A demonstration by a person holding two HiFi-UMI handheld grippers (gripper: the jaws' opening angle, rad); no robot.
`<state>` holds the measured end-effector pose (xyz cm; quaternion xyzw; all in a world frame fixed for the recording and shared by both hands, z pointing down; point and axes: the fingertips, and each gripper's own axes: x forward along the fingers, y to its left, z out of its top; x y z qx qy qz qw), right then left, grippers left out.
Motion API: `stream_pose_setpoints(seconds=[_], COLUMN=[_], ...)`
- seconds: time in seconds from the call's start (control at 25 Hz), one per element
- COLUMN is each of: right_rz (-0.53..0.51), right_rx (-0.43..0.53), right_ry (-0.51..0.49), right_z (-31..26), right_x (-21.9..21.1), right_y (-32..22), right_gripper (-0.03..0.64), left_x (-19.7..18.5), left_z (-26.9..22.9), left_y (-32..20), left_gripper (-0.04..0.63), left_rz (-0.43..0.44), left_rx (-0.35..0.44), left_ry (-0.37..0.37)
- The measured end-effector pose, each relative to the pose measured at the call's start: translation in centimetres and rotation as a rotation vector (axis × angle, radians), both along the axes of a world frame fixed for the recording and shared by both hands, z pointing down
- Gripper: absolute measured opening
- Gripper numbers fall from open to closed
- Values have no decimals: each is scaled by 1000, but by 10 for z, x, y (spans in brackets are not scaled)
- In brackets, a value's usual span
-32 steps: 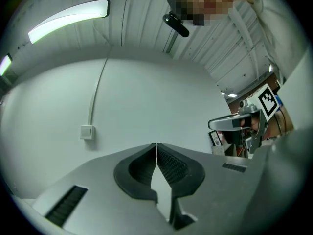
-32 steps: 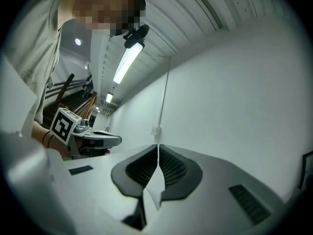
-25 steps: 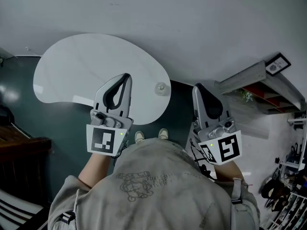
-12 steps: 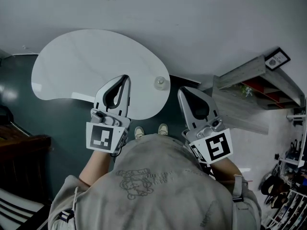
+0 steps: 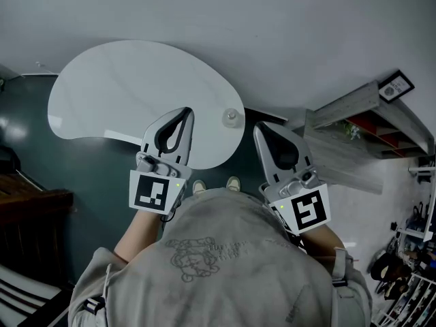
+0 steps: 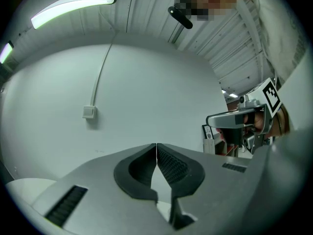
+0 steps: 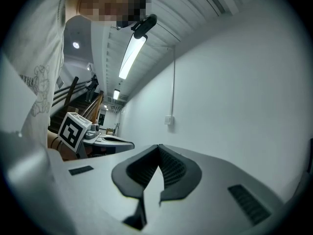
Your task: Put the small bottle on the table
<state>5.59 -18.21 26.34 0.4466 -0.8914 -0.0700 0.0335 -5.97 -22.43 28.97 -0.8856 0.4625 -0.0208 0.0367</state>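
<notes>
A small clear bottle point(image 5: 231, 116) stands upright on the white kidney-shaped table point(image 5: 122, 94), close to its right edge. My left gripper point(image 5: 185, 110) hangs over the table's near edge, left of the bottle, shut and empty. In the left gripper view its jaws point(image 6: 156, 146) meet tip to tip with nothing between them. My right gripper point(image 5: 261, 126) is just right of the bottle, past the table's edge and over the dark floor. It is shut too, and the right gripper view shows its pads point(image 7: 159, 147) closed on nothing. Neither gripper touches the bottle.
A grey shelf unit point(image 5: 354, 125) with a framed picture point(image 5: 395, 87) stands against the wall at the right. Dark wooden furniture point(image 5: 30, 216) sits at the left. The person's shoes point(image 5: 197, 187) are on the dark floor below the table's edge. A wall switch point(image 6: 88, 112) faces the grippers.
My right gripper has moved left, closer to the bottle and the table's right edge. The left gripper has barely shifted. Both stay shut.
</notes>
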Motion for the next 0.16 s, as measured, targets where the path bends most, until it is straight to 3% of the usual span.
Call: stream_pose_setpoints(seconds=[0.16], right_rz=[-3], right_rx=[1], right_ry=[4], right_z=[-2], right_x=[0], right_y=[0], right_gripper=[28], left_x=[1], left_z=[1], left_y=[0], left_gripper=[20], left_rz=[-3], left_rx=[1], left_ry=[-16])
